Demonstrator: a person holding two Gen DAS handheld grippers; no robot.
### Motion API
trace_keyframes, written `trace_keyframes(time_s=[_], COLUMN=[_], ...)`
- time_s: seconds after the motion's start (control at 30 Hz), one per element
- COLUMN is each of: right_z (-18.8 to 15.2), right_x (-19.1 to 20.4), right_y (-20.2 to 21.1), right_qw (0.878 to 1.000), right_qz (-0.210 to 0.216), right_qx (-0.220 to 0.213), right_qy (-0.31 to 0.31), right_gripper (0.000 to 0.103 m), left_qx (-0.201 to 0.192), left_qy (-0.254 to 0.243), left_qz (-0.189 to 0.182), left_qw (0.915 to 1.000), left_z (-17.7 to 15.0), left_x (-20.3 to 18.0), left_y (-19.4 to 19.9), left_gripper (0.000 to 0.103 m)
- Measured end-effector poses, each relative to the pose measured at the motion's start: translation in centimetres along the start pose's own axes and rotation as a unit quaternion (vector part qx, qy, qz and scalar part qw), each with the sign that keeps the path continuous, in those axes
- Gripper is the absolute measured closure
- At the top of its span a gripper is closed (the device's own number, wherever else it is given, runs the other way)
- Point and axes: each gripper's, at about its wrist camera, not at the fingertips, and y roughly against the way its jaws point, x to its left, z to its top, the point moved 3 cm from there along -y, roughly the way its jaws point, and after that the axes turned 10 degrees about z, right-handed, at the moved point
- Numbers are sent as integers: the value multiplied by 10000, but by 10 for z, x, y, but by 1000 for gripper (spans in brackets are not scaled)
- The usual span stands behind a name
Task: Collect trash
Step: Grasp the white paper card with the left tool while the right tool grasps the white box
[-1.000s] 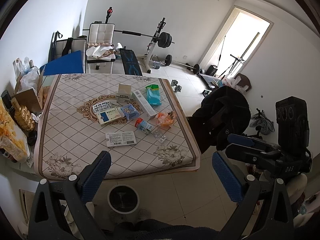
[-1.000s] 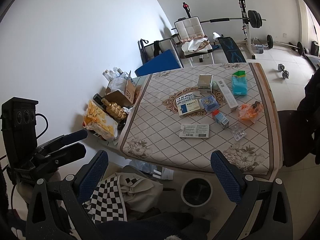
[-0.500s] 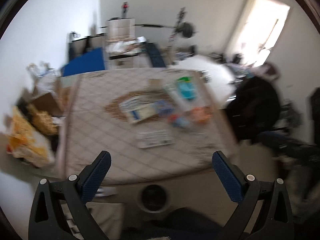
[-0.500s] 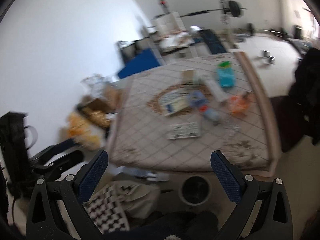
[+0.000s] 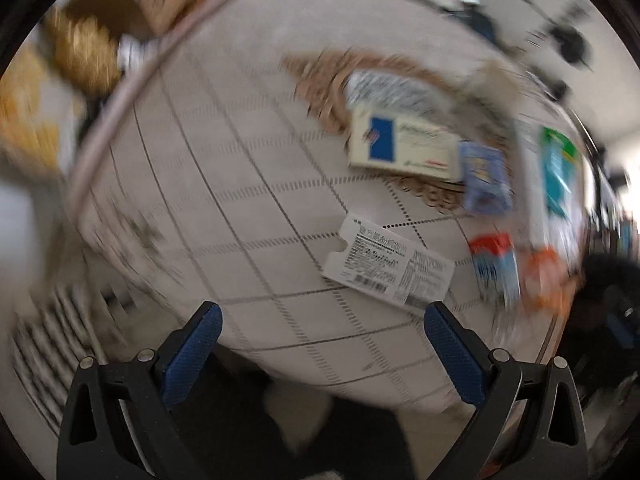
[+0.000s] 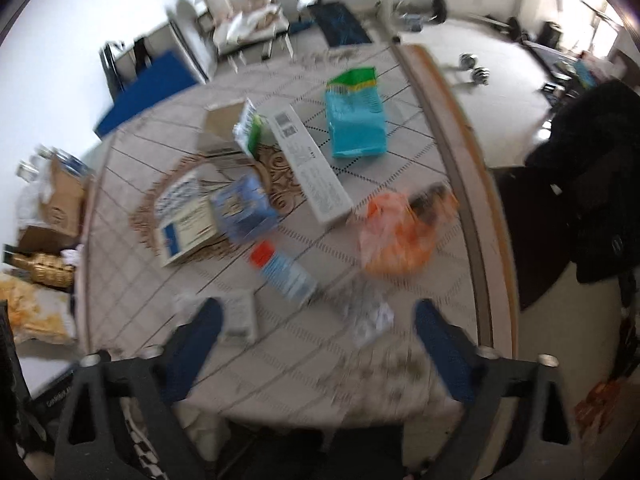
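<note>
Over table (image 5: pixel 248 184), both grippers lower.

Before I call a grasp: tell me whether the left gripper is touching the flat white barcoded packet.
Apart. In the left wrist view the open left gripper has nothing between its fingers; tablecloth shows between the packet and both.

A matt woven cloth (image 6: pixel 168 280) with a stitched diamond pattern covers the tabletop. On it, at two o'clock, a crinkly, glossy orange plastic bag (image 6: pixel 400 232); printed cardboard boxes (image 5: pixel 400 148) and a flat paper packet (image 5: pixel 388 268). Gripper pads (image 5: pixel 192 356) look like textured blue rubber.
</note>
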Motion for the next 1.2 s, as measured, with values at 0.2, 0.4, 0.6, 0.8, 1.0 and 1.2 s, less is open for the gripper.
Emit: trace_keyframes(time_s=[0.2,0.4,0.6,0.8,1.0,1.2], right_z=[82,121,119,89,77,74], right_x=[-9,-1,-1,-16,-22,-20], right_y=[-99,-173,-196,-191,-200,-212], right_qw=[9965,9891,9850,9754,9712,9747], right_qz=[-105,-247,-130,-37,43,-326], right_qx=[694,1190,1420,1927,2161,1922], right_qy=[461,834,970,1074,1001,1090], right_gripper=[29,29,51,52,47,49], left_qx=[1324,2073,2140,1531,1426,1208], left_qy=[1679,2924,3607,1600,840,1206], left_qz=[-384,-541,-293,422,726,592], left_qw=[9761,9320,9073,9743,9835,9836], left_z=[1,-10,-11,3,3,4], left_x=[-34,-46,-53,-88,-96,-101], left_y=[-74,-109,-111,-81,-71,-40], left_gripper=[11,12,18,27,20,32])
